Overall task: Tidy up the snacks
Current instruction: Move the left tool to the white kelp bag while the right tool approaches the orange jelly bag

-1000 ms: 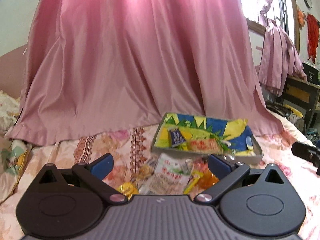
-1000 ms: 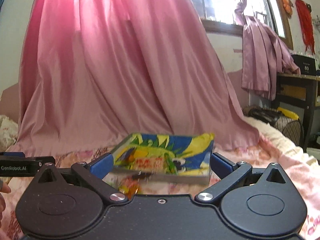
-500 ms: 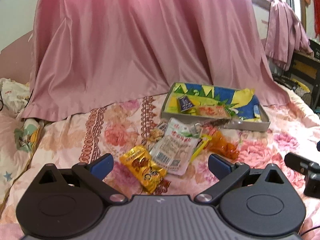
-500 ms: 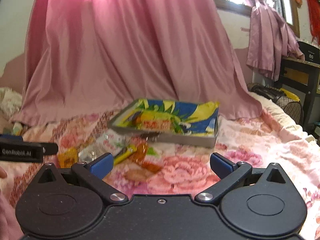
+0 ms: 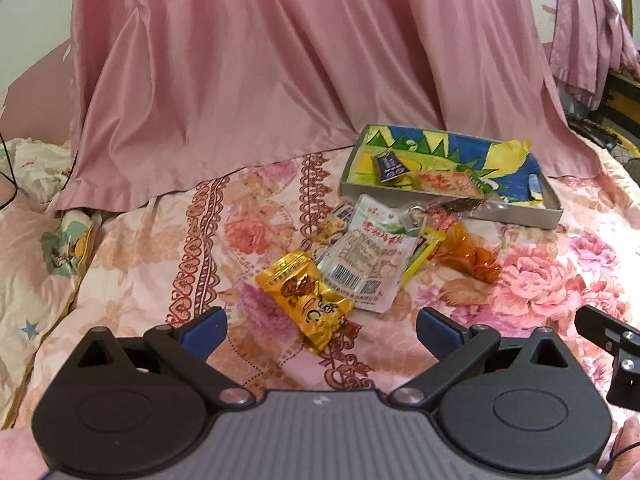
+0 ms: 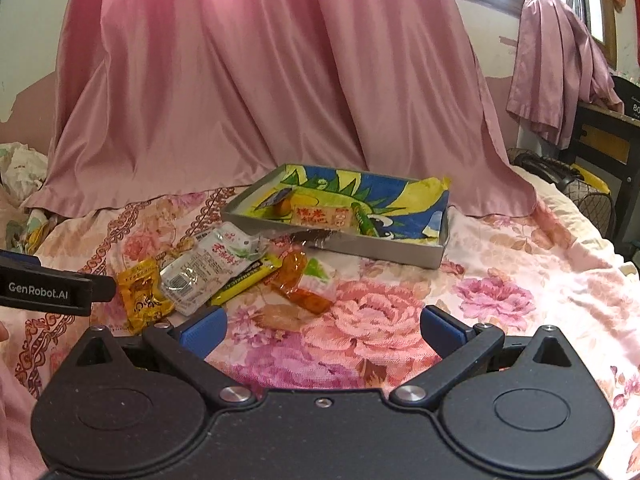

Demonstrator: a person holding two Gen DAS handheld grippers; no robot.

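A pile of snack packets lies on the floral bedspread: a yellow packet (image 5: 310, 300) (image 6: 142, 296), a white-green pouch (image 5: 370, 256) (image 6: 212, 268), an orange packet (image 5: 470, 254) (image 6: 298, 280) and a yellow stick pack (image 6: 248, 278). Behind them sits a grey tray (image 5: 516, 214) (image 6: 360, 246) with a colourful lining that holds a few snacks. My left gripper (image 5: 322, 330) is open and empty, just in front of the yellow packet. My right gripper (image 6: 322, 328) is open and empty, in front of the orange packet.
A pink curtain (image 5: 280, 60) hangs behind the tray and drapes onto the bed. Crumpled bedding (image 5: 32, 176) lies at the left. A dark desk (image 6: 608, 136) and a fan stand at the right past the bed's edge.
Both grippers have pulled back and tilted down, so more of the bedspread and the whole snack pile now show. Both stay open and empty.
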